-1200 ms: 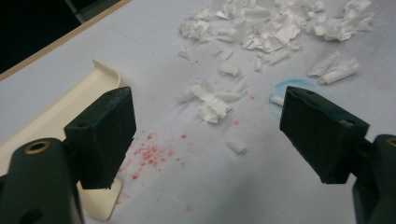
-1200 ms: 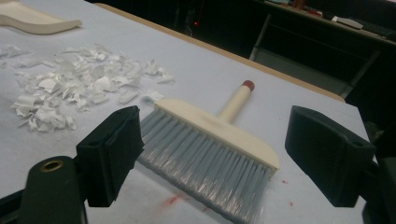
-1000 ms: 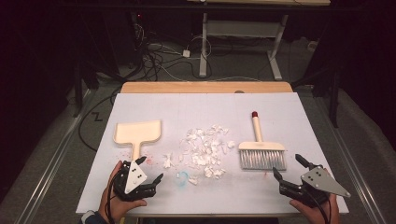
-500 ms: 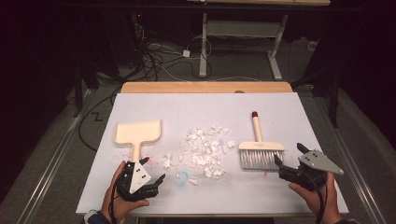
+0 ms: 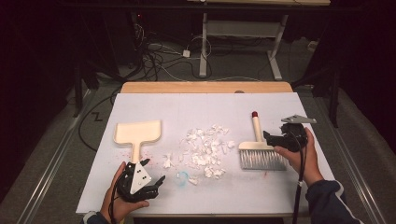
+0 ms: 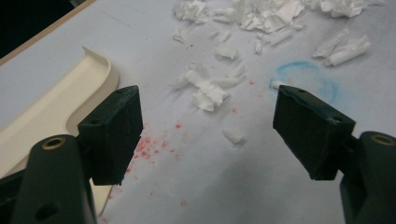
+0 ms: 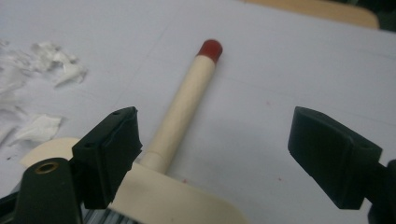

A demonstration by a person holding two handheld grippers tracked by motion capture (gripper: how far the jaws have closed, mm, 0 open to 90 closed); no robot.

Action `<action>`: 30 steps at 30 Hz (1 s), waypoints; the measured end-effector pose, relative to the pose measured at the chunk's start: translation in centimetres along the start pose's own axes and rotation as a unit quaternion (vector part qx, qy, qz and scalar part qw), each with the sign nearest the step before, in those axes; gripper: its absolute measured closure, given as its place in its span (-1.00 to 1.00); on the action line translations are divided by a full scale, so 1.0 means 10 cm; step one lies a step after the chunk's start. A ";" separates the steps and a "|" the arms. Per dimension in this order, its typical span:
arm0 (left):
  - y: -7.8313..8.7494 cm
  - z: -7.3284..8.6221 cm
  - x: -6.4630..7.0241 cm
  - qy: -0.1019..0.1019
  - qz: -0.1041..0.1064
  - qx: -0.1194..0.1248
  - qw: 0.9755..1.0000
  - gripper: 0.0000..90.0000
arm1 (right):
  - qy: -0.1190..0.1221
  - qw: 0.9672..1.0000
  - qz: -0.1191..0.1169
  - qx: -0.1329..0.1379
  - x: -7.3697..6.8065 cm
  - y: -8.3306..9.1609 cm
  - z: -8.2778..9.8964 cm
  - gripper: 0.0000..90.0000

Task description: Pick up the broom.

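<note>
Right gripper (image 7: pixel 215 149): jaws spread wide, nothing pinched, astride the brush (image 7: pixel 187 121) handle just above its head. Left gripper (image 6: pixel 208 135): jaws spread after a slight closing, empty, over bare table (image 5: pixel 210 107). Brush lies right of the paper scraps (image 5: pixel 205 151); dustpan (image 5: pixel 137 133) left of them, handle end by the left gripper.

Blue chalk ring (image 5: pixel 183 176), red specks (image 6: pixel 154 144), floor cables (image 5: pixel 159 51).
</note>
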State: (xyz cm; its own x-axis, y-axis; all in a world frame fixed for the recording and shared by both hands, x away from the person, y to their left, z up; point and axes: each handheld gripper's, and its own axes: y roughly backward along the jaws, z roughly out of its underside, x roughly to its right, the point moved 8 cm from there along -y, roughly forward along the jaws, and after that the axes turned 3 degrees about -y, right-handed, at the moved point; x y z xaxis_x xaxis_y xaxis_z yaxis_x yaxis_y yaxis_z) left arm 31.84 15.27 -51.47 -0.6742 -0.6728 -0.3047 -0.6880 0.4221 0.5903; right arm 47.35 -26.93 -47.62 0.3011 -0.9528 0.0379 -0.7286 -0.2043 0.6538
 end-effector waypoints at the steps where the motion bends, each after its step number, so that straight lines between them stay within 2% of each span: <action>1: 0.00 0.00 0.00 0.000 0.000 0.000 1.000 -0.49 | -0.002 1.000 -0.003 -0.017 -0.01 -0.07 -0.01 -0.59; 4: 0.02 0.01 0.01 -0.001 0.000 -0.001 1.000 -0.49 | -0.009 0.998 -0.003 -0.057 -0.04 -0.28 -0.03 -0.51; 7: 0.01 0.00 0.01 -0.001 0.001 -0.002 1.000 -0.49 | -0.007 0.996 0.001 -0.086 -0.11 -0.46 -0.05 -0.43; 8: 0.01 0.01 0.01 -0.002 0.002 -0.004 1.000 -0.49 | -0.007 0.996 0.001 -0.086 -0.11 -0.46 -0.05 -0.43; 10: -0.01 0.02 0.03 -0.008 0.006 -0.010 1.000 -0.49 | -0.017 0.992 0.002 -0.126 -0.18 -0.61 -0.03 -0.31; 12: 0.00 0.03 0.04 -0.009 0.008 -0.010 1.000 -0.49 | -0.032 0.989 -0.004 -0.144 -0.23 -0.69 -0.02 -0.19; 13: 0.00 0.03 0.04 -0.009 0.008 -0.010 1.000 -0.49 | -0.035 0.988 -0.006 -0.150 -0.26 -0.73 -0.01 -0.23; 16: 0.01 0.02 0.04 -0.009 0.012 -0.007 1.000 -0.49 | -0.029 0.988 0.003 -0.153 -0.28 -0.74 -0.03 -0.14; 19: 0.00 0.02 0.05 -0.012 0.015 -0.008 1.000 -0.49 | -0.023 0.987 0.000 -0.158 -0.29 -0.75 -0.05 0.11; 20: -0.01 0.02 0.06 -0.013 0.017 -0.008 1.000 -0.49 | -0.023 0.987 0.000 -0.158 -0.29 -0.75 -0.05 0.11; 21: -0.01 0.02 0.06 -0.014 0.018 -0.009 1.000 -0.49 | -0.018 0.987 -0.007 -0.157 -0.30 -0.74 -0.05 0.26; 23: -0.02 0.02 0.06 -0.016 0.017 -0.011 1.000 -0.49 | -0.020 0.988 -0.006 -0.155 -0.29 -0.74 -0.06 0.42; 26: -0.02 0.01 0.06 -0.016 0.018 -0.010 1.000 -0.49 | -0.023 0.988 -0.011 -0.154 -0.27 -0.74 -0.06 0.46; 28: -0.02 0.00 0.06 -0.016 0.018 -0.009 1.000 -0.49 | -0.013 0.988 -0.008 -0.151 -0.27 -0.74 -0.06 0.50; 30: -0.03 0.00 0.06 -0.016 0.019 -0.009 1.000 -0.49 | -0.013 0.988 -0.006 -0.152 -0.28 -0.74 -0.06 0.52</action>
State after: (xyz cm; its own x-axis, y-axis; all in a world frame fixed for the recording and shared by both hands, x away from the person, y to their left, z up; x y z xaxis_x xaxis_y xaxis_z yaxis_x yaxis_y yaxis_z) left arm 31.59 14.75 -51.83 -0.7080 -0.6364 -0.3061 -0.6574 0.4356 0.6148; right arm 52.26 -22.62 -52.12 0.2898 -0.9570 0.0119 -0.5047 -0.1422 0.8515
